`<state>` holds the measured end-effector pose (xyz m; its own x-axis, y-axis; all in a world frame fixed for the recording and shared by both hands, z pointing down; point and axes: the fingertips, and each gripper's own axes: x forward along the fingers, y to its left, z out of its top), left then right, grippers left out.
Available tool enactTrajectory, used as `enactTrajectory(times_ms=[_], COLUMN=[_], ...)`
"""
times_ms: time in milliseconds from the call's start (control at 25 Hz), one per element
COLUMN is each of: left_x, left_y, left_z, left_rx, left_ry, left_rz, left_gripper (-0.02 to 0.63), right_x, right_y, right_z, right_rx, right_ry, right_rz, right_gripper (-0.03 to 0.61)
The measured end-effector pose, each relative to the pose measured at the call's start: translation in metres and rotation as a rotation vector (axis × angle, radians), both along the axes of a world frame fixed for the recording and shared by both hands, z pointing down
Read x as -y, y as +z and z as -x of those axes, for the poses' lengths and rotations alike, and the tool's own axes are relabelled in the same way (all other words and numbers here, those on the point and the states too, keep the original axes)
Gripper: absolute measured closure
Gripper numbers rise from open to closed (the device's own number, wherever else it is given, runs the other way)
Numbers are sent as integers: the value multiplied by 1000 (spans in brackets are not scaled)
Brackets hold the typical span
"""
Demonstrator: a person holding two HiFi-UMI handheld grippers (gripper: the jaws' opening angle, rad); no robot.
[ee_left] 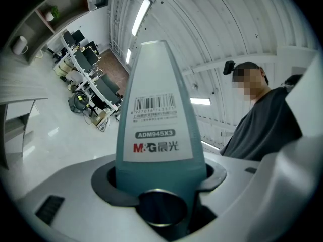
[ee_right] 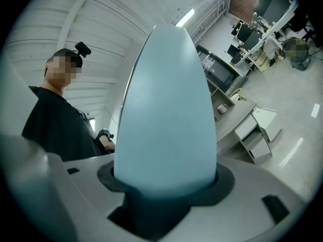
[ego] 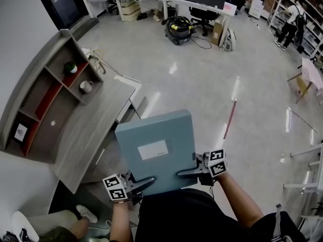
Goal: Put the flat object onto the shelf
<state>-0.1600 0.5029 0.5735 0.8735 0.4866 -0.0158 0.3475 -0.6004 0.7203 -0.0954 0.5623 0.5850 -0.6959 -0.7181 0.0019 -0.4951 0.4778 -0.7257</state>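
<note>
The flat, pale blue-grey file box [ego: 156,150] with a white label on its face is held level in the air in front of the person, carried at its near end by both tools. The left tongs [ego: 133,185] pinch the near-left corner, and the left gripper view shows the box's narrow labelled edge [ee_left: 159,120] seated between the jaws with the pads against its two faces. The right tongs [ego: 194,171] clamp the near-right corner in the same way, and the plain blue edge [ee_right: 166,115] fills the gap between the jaws in the right gripper view. The box's long axis runs away from the person, so its free far end leads. The grey wooden shelf with red inner panels [ego: 45,84] stands on the grey wood-grain surface [ego: 86,130], to the left of the box and somewhat ahead of it, well apart from it. A white mug [ego: 86,86] and a small green plant [ego: 70,68] sit in two of its compartments nearest the box; the wider bays further along look freer. The left tongs are the nearer of the two to the shelf, so the carry will probably need to swing leftward, with the box turned so that an edge enters an open bay first.
</note>
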Motion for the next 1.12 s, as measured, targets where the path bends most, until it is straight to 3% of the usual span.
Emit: enactTrajectory(times_ms=[200, 480, 1000, 1120], left_x=[49, 142, 342, 369], left_y=[1, 1, -15, -19], left_z=[-32, -89, -149, -152], left_rx=[-18, -37, -50, -57], left_ry=[32, 24, 27, 0], left_rz=[28, 46, 49, 49], left_gripper=[327, 327, 327, 327], right_x=[47, 140, 340, 368], right_y=[-1, -3, -21, -25], right_z=[-32, -89, -148, -153], right_rx=[-14, -55, -55, -63], right_ry=[43, 29, 46, 21], right_rz=[29, 47, 64, 64], right_gripper=[293, 291, 291, 291])
